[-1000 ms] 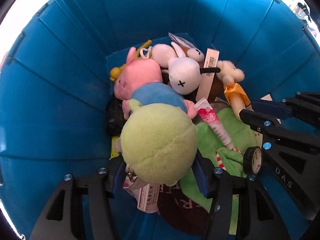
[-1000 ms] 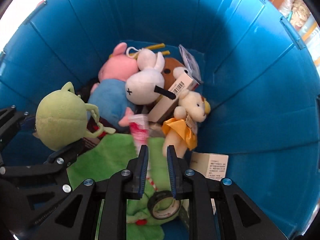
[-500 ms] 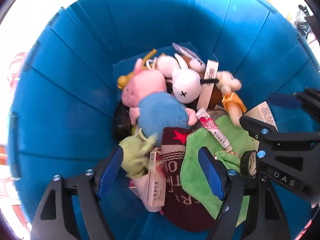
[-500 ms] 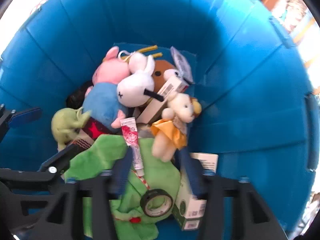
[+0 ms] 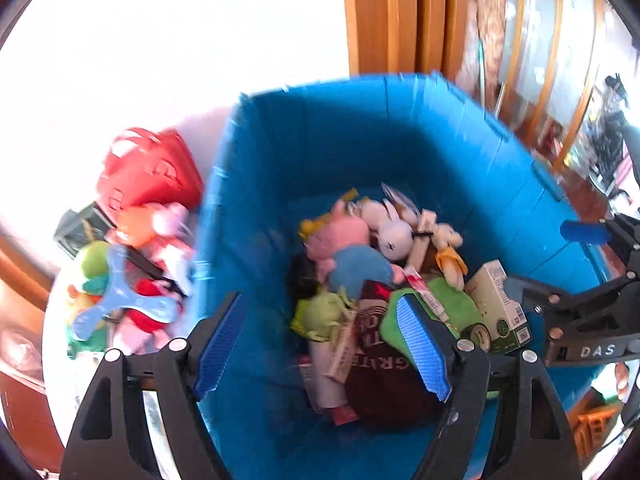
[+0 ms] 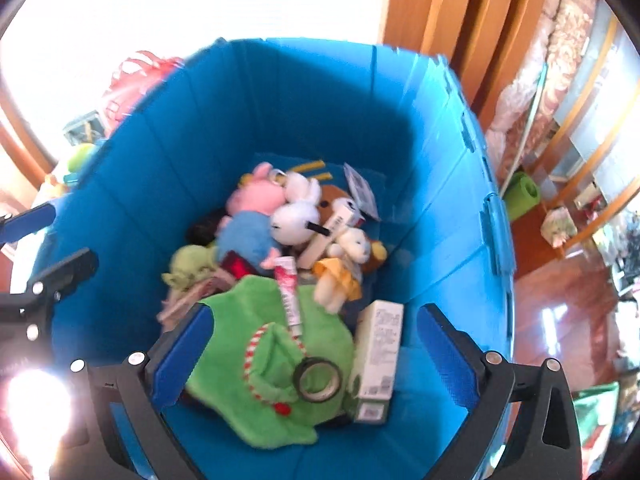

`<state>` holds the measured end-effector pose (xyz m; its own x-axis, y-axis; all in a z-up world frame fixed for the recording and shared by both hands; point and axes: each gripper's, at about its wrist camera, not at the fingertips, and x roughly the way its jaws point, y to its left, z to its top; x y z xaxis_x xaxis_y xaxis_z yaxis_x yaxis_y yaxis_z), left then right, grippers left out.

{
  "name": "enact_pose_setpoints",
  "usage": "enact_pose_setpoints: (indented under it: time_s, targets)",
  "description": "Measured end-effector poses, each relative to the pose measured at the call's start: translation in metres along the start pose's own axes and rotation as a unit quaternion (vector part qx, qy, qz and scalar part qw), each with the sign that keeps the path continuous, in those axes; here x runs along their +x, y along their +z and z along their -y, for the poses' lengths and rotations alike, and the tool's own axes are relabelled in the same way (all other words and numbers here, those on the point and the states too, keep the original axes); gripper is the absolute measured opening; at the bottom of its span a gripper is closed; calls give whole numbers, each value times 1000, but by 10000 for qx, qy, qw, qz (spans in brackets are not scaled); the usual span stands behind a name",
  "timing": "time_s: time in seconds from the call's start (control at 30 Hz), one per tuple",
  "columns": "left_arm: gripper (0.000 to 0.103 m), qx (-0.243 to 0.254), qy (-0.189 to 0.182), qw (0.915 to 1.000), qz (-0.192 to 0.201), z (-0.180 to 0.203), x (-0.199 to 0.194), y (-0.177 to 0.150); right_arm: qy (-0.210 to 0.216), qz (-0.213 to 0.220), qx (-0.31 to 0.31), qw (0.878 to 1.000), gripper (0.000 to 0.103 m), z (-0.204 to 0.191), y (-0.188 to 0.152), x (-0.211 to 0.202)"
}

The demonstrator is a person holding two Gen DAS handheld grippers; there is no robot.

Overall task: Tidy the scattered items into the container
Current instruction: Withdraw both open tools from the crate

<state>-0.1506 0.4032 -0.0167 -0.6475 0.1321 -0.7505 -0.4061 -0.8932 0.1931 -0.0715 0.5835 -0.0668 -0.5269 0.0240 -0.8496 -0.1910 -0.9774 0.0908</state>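
Observation:
A deep blue bin holds several toys: a pink and blue pig plush, a white rabbit plush, a green plush, a green cloth, a roll of tape and a white box. My left gripper is open and empty above the bin's left side. My right gripper is open and empty above the bin's near side.
Outside the bin on the left lie a red bag, a blue three-armed toy and several plush toys on a white surface. A wooden door frame stands behind. A green roll lies on the floor at right.
The left gripper opened and dropped the green plush into the bin. The right gripper opened and left the tape roll in the bin. Both grippers have risen up out of the bin.

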Motion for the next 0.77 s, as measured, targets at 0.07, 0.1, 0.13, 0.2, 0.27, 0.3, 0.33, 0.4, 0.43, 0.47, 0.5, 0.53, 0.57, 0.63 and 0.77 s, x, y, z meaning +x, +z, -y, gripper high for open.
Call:
enact_pose_setpoints:
  time_s: [0.07,0.1,0.13,0.2,0.27,0.3,0.33,0.4,0.43,0.47,0.5,0.53,0.57,0.63,0.77]
  targets:
    - [78,-21,128,9996,267,-7,-22,-12,-16,259,47,9997,103,-12,-11,-20]
    - [78,-55,112,9993,356,-12,-34,-20,-10,393,97,9992,103,-18,-17,-30]
    - [78,-126,36,9991,415,-18,-45,-28,15,519,162,9985,103,-25,-24,-40]
    - [78,-237,-184,9981,530,-31,-63,-43,70,733,287,9969,103,-36,-37,-58]
    - [78,-222,-130,9972,697,-40,-82,-59,36,932,414,9948,103,-47,-50,-75]
    - [78,-218,-54,9968,769,-43,-90,-67,11,1026,476,9936,103,-53,-57,-83]
    - [78,-242,-12,9962,832,-46,-97,-75,-16,1129,543,9921,103,-60,-65,-92]
    - [78,-336,-18,9952,914,-56,-108,-91,-5,1312,609,9895,103,-73,-80,-106]
    - [78,-393,-5,9947,951,-61,-114,-99,14,1407,620,9881,103,-80,-87,-113]
    - [78,-435,36,9941,989,-66,-118,-106,34,1500,637,9866,103,-87,-94,-120]
    - [78,-462,88,9937,1020,-70,-122,-113,55,1581,653,9852,103,-93,-100,-125]
    - [78,-486,142,9932,1047,-73,-126,-119,76,1643,675,9841,103,-99,-106,-130]
    - [78,-507,201,9926,1088,-77,-130,-124,81,1680,697,9833,103,-104,-111,-133]
    - [78,-559,269,9910,1184,-85,-137,-134,86,1736,707,9822,103,-114,-118,-137]
    - [78,-664,216,9891,1293,-96,-148,-150,71,1765,701,9818,103,-131,-130,-143]
